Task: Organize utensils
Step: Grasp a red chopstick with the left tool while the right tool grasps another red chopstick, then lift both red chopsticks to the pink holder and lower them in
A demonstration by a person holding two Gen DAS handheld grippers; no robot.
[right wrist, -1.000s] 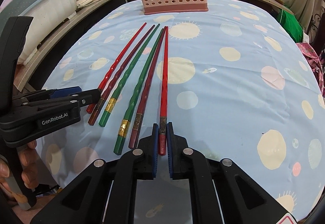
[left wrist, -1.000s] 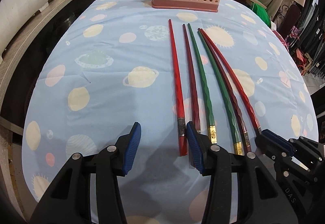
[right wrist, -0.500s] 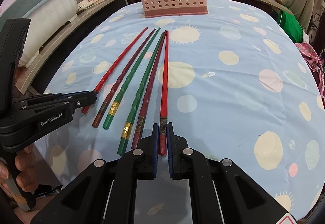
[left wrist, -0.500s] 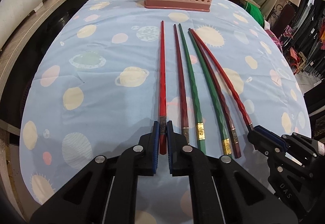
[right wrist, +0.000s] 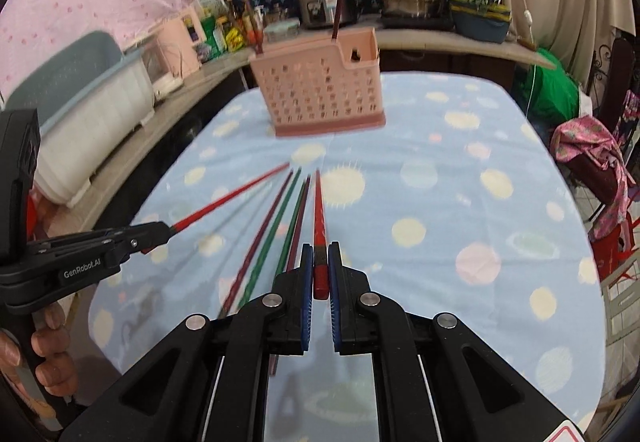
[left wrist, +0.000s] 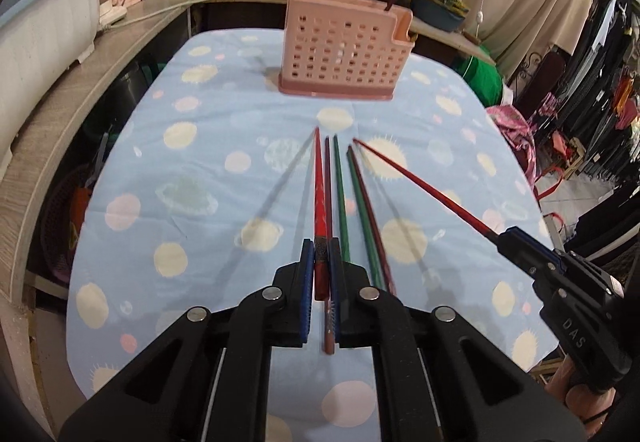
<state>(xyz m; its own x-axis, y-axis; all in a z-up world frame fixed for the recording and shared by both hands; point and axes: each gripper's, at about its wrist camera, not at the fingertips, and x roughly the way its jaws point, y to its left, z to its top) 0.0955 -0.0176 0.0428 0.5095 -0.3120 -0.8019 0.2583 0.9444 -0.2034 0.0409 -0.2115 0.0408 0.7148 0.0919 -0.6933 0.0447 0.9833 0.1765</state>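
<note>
Six chopsticks (left wrist: 342, 185); one pink basket (left wrist: 344, 53); two grippers (left wrist: 320, 274).

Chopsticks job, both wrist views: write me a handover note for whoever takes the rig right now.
Left tool: shut on one bright red twisted chopstick, thick end clamped, tip raised off the cloth.
Right tool: shut on the other bright red chopstick, also lifted.
On the light blue planet-print tablecloth: two dark maroon chopsticks and two green chopsticks, lying side by side between the lifted ones.
Pink perforated plastic utensil holder stands at the table's far end, with a few dark sticks already poking out.
Done: red pair picked up.
Left: put the red pair in the holder, then the four on the cloth.
</note>
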